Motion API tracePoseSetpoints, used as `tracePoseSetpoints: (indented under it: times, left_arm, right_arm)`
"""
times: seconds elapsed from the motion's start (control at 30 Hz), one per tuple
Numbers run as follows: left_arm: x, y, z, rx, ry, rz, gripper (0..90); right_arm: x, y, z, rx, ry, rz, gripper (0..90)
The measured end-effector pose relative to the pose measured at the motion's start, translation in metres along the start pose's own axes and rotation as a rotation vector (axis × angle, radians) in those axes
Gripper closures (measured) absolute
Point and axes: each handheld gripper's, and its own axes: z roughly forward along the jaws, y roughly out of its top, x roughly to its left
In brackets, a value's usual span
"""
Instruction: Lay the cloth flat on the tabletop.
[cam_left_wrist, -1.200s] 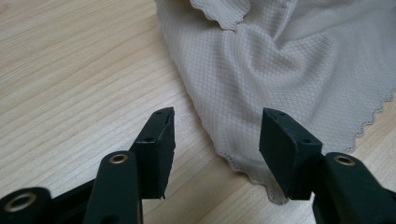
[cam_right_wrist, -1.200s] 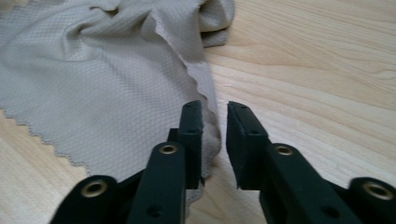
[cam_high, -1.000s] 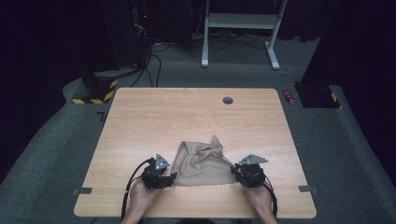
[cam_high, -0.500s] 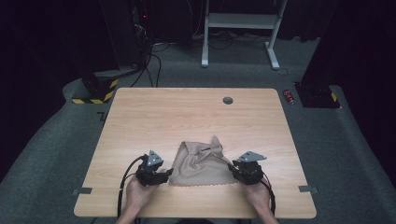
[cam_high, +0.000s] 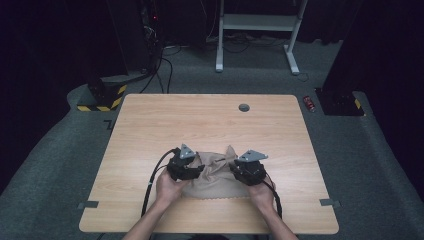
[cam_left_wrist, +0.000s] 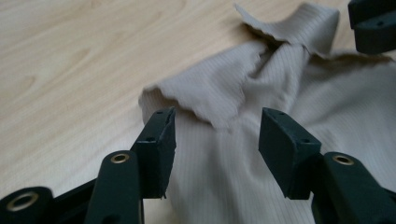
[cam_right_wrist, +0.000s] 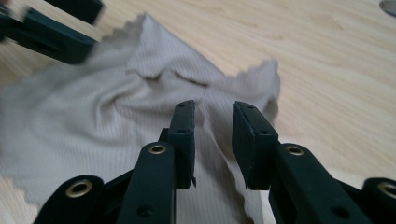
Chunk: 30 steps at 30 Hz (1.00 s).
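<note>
Left gripper view: left gripper (cam_left_wrist: 217, 140) jaws apart, closing, above beige cloth (cam_left_wrist: 289, 102); right gripper (cam_right_wrist: 214, 140) jaws parted, cloth beneath, nothing gripped, on surface (cam_high: 200, 120).

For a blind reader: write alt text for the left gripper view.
A crumpled beige cloth lies on a light wooden table, with the left gripper over its near part, its two black jaws apart with nothing gripped between them. The cloth's scalloped edge folds over just beyond the jaws, and part of the right gripper shows at top right.
</note>
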Motion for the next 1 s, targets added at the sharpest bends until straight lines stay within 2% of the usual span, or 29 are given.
tracePoseSetpoints:
  times: [0.13, 0.3, 0.4, 0.53, 0.6, 0.7, 0.87, 0.93, 1.0]
  left_arm:
    - [-0.001, 0.013, 0.016, 0.025, 0.015, 0.016, 48.3]
    - [-0.003, 0.022, 0.028, 0.041, 0.023, 0.036, 48.4]
    - [-0.003, 0.021, 0.035, 0.063, 0.030, 0.035, 49.5]
    - [-0.003, 0.018, 0.045, 0.108, 0.053, 0.053, 50.7]
    - [-0.003, 0.017, 0.047, 0.119, 0.060, 0.058, 53.4]
    - [0.000, 0.016, 0.048, 0.125, 0.069, 0.061, 60.4]
    - [0.005, 0.014, 0.049, 0.133, 0.048, 0.046, 69.2]
    - [0.003, 0.015, 0.049, 0.132, 0.049, 0.057, 72.1]
    - [0.002, 0.015, 0.049, 0.132, 0.047, 0.068, 74.8]
  right_arm:
    - [0.004, 0.011, 0.013, 0.021, -0.004, -0.016, 68.2]
    - [0.001, 0.014, 0.026, 0.060, -0.042, -0.021, 69.5]
    - [0.000, 0.013, 0.029, 0.078, -0.056, -0.020, 74.4]
    - [-0.004, 0.010, 0.031, 0.107, -0.067, -0.035, 85.6]
    - [-0.007, 0.008, 0.031, 0.116, -0.061, -0.028, 89.6]
    - [-0.011, 0.003, 0.029, 0.122, -0.057, -0.016, 89.8]
    - [-0.020, -0.008, 0.022, 0.125, -0.067, 0.013, 89.8]
    - [-0.025, -0.010, 0.018, 0.115, -0.075, 0.022, 89.7]
    - [-0.025, -0.009, 0.012, 0.081, -0.082, 0.027, 85.2]
